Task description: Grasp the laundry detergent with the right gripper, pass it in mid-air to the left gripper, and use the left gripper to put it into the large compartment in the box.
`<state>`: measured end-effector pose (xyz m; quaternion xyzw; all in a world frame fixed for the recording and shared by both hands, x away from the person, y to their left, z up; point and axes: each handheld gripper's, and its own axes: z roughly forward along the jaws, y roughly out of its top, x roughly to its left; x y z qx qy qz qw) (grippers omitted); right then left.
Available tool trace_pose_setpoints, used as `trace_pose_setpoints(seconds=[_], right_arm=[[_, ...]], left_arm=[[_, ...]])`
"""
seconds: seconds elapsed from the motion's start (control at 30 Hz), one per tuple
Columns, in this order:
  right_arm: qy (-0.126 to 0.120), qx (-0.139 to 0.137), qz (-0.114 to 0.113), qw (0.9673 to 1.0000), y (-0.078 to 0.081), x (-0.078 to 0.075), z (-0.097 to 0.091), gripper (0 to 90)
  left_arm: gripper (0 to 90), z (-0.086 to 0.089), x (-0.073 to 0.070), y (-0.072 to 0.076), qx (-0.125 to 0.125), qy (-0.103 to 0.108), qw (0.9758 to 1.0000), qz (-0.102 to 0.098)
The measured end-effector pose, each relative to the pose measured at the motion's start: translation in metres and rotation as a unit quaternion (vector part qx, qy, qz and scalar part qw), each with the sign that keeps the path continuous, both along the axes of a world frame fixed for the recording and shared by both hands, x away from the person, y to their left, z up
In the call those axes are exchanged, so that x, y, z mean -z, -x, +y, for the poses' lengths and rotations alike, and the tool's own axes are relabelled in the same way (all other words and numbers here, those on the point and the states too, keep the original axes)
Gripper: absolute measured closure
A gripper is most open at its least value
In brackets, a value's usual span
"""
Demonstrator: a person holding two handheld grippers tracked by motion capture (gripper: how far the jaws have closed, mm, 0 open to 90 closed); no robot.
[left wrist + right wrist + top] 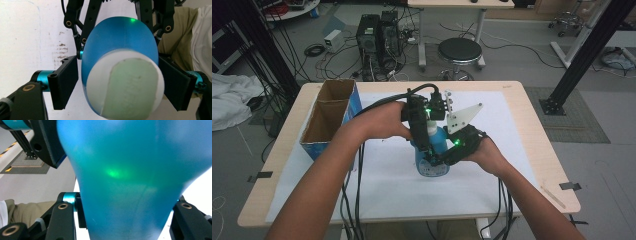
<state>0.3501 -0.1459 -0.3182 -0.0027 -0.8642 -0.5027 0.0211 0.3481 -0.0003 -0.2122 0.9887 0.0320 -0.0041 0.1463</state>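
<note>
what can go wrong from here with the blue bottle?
1. The left tongs flank the white cap, but one pad seems just clear of it. A lopsided bite on that rounded top may slip.
2. The right tongs clamp the blue bottle on its smooth, tapering body. Any twist or pull at the cap could turn the bottle in that grip or tip it.

A: Where does the high view sit?

B: Above the near edge of the white-covered tabletop, looking forward and down, floor beyond.

A: And the two gripper views?

B: Each rides its tongs, very close. The left gripper view looks down at the white-capped top of the blue plastic bottle; the right gripper view faces its side. All three share that bottle.
</note>
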Motion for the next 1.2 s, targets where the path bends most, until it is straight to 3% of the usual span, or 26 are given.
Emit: trace_pose_setpoints(seconds=[0.93,1.2], right_arm=[[-0.002,0.001,0.000,1.0000,0.0011,-0.0020,-0.0005,45.4],[-0.002,0.000,-0.001,1.0000,0.0021,-0.0025,-0.0005,45.4]], left_arm=[[28.1,-0.0025,0.0032,-0.0003,0.006,0.001,1.0000,-0.003],[36.4,-0.0038,0.0029,0.0010,0.017,0.004,0.9998,-0.002]])
